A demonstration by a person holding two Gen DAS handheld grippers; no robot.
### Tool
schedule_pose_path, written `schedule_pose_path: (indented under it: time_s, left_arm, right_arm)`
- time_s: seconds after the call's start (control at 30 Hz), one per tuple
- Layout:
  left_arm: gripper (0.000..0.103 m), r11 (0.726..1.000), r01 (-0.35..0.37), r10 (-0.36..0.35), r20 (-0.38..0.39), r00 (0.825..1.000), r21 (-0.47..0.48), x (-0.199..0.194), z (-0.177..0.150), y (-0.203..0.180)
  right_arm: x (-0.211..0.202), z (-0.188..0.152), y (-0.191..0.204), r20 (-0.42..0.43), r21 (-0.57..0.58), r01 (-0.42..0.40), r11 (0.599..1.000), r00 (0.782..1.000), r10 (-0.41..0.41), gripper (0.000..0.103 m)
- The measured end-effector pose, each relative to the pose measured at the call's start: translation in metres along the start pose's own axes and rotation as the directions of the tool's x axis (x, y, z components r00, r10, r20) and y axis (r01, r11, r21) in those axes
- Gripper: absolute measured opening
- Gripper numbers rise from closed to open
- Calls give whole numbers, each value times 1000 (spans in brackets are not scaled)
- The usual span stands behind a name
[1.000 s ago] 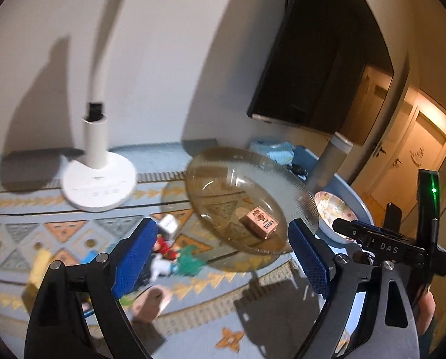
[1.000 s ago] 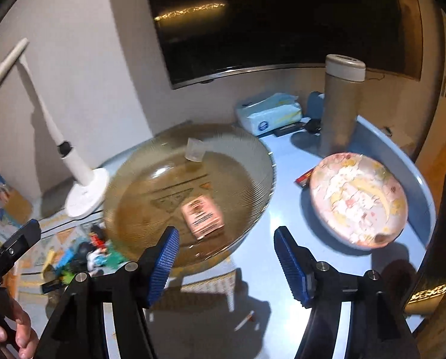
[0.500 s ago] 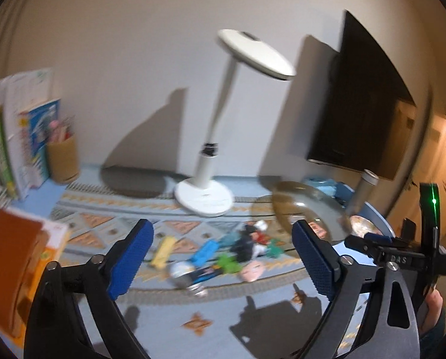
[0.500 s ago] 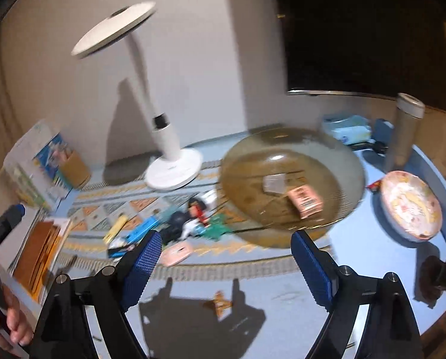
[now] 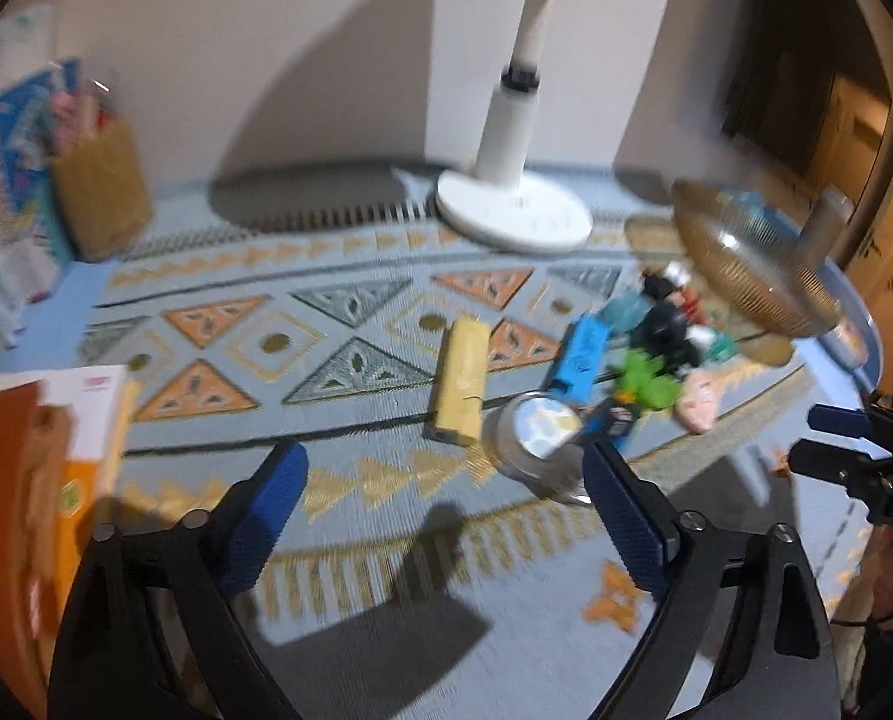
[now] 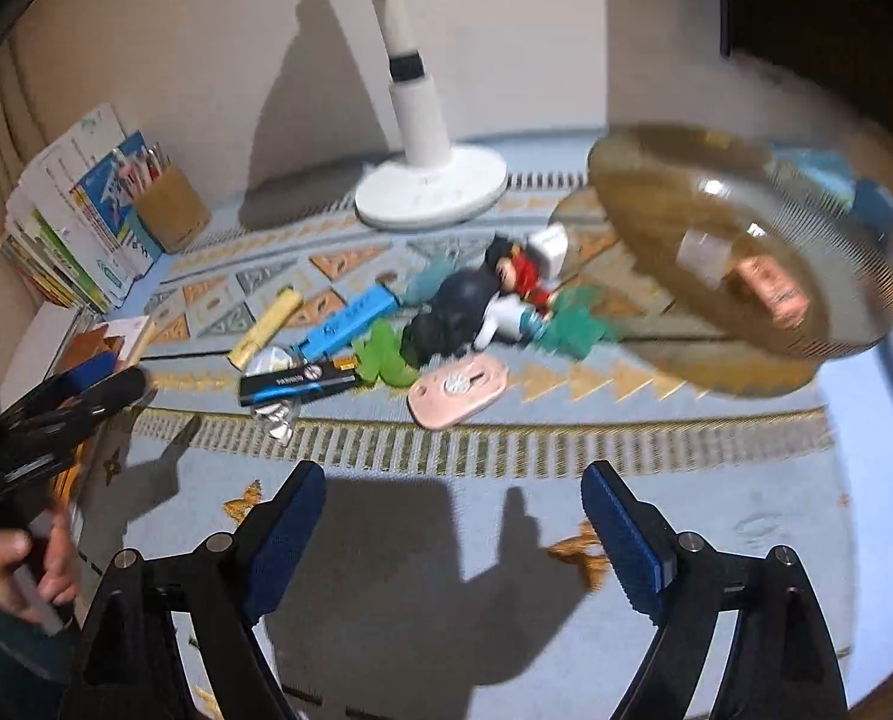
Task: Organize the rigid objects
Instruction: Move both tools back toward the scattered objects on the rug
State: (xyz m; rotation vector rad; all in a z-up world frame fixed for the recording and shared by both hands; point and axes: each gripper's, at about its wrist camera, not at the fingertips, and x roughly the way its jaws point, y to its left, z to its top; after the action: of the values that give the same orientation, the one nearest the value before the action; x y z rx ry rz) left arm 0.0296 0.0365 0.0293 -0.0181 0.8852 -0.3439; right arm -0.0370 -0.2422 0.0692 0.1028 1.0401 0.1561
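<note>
Clutter is piled mid-table on the patterned mat (image 6: 656, 426): yellow bar (image 6: 265, 329), blue box (image 6: 350, 323), black-and-blue pack (image 6: 296, 385), green toy (image 6: 386, 360), dark figure (image 6: 458, 315), red-and-black figure (image 6: 521, 273), pink oval piece (image 6: 458, 387). Amber glass bowl (image 6: 740, 252) is seen to the right of the pile, with a pink carton (image 6: 773, 291) and a clear block (image 6: 701, 255) inside. White lamp base (image 6: 431, 192) is set at the far side. Left gripper (image 5: 446, 498) is held wide open above the mat, nothing gripped. Right gripper (image 6: 452, 516) is likewise spread wide and empty, near the front edge.
</note>
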Motion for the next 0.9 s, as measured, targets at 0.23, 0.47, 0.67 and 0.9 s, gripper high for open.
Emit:
schedule_pose_path:
  time_s: [0.23,0.47,0.67,0.9]
  left_arm:
    - [64,995,84,-79,-96,992,48,54,27,3]
    - [59,988,125,-115,-113,987,86,71,38,4]
    - [59,987,89,-76,-100,992,133,71,35,1]
    - [59,985,59,-43,-102,994,165,72,35,-3]
  right_arm:
    - [34,6,-29,-72,132,47,990,997,-38,84]
    - [51,16,-23,-69,169,92,981,994,-81,84]
    - [74,26,17,-31,103,217,971,976,-215,84]
    - [70,25,5,29,120,270,955,961,-275,65]
